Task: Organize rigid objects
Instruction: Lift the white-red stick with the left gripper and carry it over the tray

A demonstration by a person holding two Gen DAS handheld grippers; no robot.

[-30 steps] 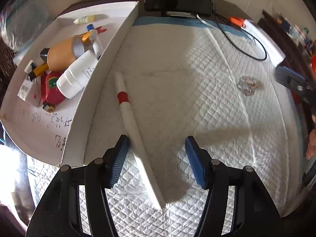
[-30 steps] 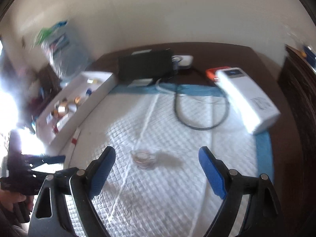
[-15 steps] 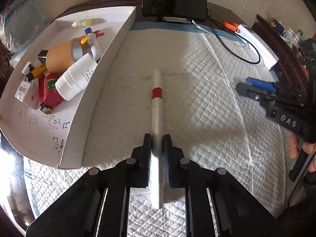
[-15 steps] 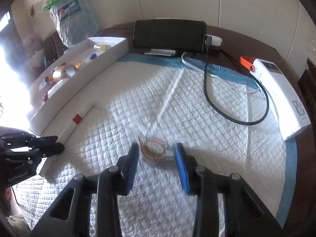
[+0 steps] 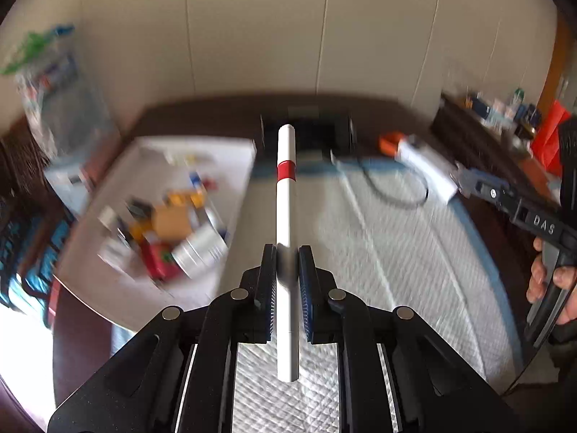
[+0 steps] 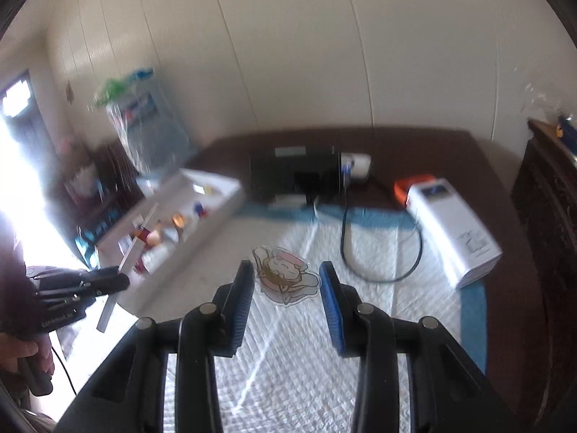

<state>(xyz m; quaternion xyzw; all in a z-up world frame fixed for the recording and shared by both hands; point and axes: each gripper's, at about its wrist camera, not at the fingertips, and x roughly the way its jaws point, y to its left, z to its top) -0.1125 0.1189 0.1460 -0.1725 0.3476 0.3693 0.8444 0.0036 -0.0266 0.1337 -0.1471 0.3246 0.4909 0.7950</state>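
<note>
Left gripper (image 5: 287, 281) is clamped tight on a white stick with a red band (image 5: 286, 216), gripped nearer its rear end, the long front part jutting forward along the fingers and lifted clear of the white quilted pad (image 5: 396, 252). From the right wrist view the same stick (image 6: 137, 241) shows tilted, up in the air in front of the white tray. Right gripper (image 6: 285, 288) holds a flat clear sticker-like cutout of a cartoon girl (image 6: 285, 276) between its blue pads; the jaws stand partway in, one pad at each edge of the cutout, and it appears raised above the pad, though contact on both sides is hard to confirm through the blur. White tray (image 5: 230, 187) sits at the pad's left edge, holding a blurred jumble: an orange-brown bottle (image 5: 171, 222), a white bottle (image 5: 200, 249), something red (image 5: 158, 263). At the far edge of the pad stands a black device (image 6: 294, 176) with a black cable (image 6: 382, 252) looping over the pad. A white power bank (image 6: 452, 231) lies to the right, half on the dark wooden table (image 6: 414, 148). A clear plastic bag (image 6: 144, 130) stands behind the tray. The person's hand (image 5: 551, 285) is seen on the right gripper's handle.
</note>
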